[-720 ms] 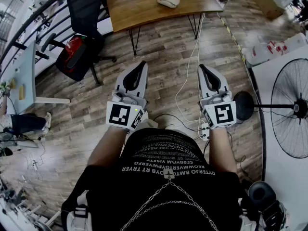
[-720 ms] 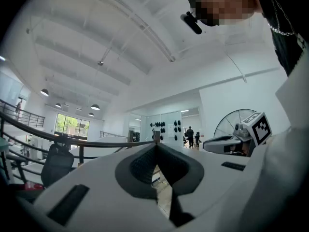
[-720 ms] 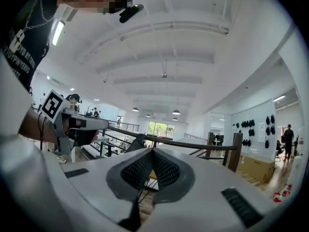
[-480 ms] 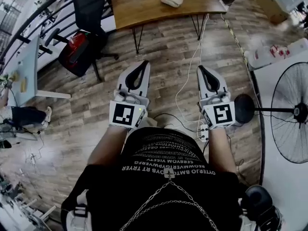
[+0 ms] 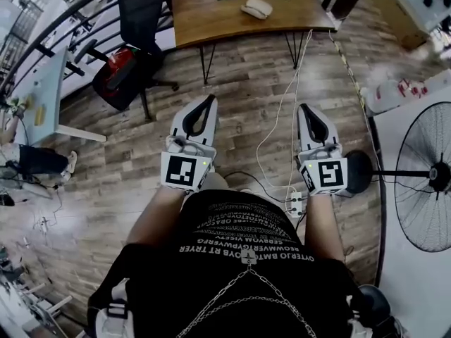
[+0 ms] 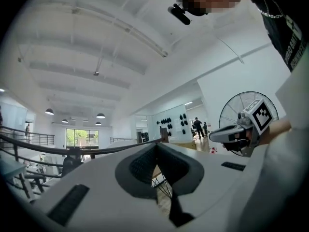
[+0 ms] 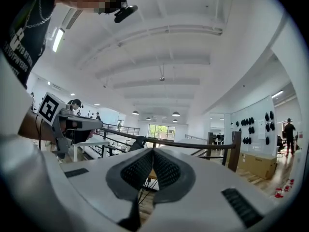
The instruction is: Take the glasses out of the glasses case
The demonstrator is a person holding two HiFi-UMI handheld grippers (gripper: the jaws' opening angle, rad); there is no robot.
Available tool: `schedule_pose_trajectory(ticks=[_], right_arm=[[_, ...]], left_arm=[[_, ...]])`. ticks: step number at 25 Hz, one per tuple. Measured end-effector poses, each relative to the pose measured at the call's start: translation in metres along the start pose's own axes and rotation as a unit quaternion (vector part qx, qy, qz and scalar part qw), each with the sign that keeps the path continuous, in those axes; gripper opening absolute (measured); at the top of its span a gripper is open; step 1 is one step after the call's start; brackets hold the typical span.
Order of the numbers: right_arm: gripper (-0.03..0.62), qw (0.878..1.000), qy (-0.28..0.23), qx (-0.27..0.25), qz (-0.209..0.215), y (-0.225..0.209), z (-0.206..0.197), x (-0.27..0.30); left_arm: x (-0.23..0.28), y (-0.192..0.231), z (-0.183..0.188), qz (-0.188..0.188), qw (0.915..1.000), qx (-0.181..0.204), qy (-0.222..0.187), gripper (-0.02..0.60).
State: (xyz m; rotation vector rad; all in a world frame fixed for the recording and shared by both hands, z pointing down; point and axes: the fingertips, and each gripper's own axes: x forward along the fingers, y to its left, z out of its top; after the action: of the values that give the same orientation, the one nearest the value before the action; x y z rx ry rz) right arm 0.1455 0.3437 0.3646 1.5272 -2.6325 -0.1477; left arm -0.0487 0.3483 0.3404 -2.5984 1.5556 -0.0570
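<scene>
Counter (image 5: 211,20) with the likely glasses case (image 5: 257,8) had slid slightly further into view, yet the left hand-held gripper (image 5: 208,101) and right hand-held gripper (image 5: 305,109) stayed pressed together, empty, well apart from it, so retrieval seemed unstarted.

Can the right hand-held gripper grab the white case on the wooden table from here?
Probably not yet. The right hand-held gripper is close to the person's body, and a stretch of floor lies between it and the table holding the white case.

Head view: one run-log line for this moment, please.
left gripper: shut, empty | right gripper: shut, empty | glasses case: on table, untouched
</scene>
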Motion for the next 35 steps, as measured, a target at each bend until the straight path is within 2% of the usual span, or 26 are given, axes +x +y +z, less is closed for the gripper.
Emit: schedule_pose_trajectory(ticks=[7, 14, 17, 25, 35], right_arm=[[0.017, 1.0, -0.001, 0.006, 0.002, -0.001, -0.003, 0.017], [0.029, 1.0, 0.001, 0.004, 0.005, 0.004, -0.007, 0.054], [0.066, 1.0, 0.008, 0.006, 0.005, 0.002, -0.008, 0.081], [0.092, 1.0, 0.024, 0.019, 0.003, -0.003, -0.014, 0.146], [0.103, 0.999, 0.04, 0.024, -0.007, -0.008, -0.012, 0.214]], left_arm=[[-0.003, 0.021, -0.004, 0.016, 0.9993, -0.03, -0.015, 0.028], [0.027, 0.041, -0.009, -0.018, 0.9993, -0.015, -0.031, 0.029], [0.054, 0.061, -0.014, -0.021, 0.9996, -0.001, -0.021, 0.029], [0.106, 0.113, -0.027, -0.031, 0.9995, 0.01, 0.002, 0.029], [0.147, 0.171, -0.053, -0.047, 0.9981, -0.003, 0.039, 0.029]])
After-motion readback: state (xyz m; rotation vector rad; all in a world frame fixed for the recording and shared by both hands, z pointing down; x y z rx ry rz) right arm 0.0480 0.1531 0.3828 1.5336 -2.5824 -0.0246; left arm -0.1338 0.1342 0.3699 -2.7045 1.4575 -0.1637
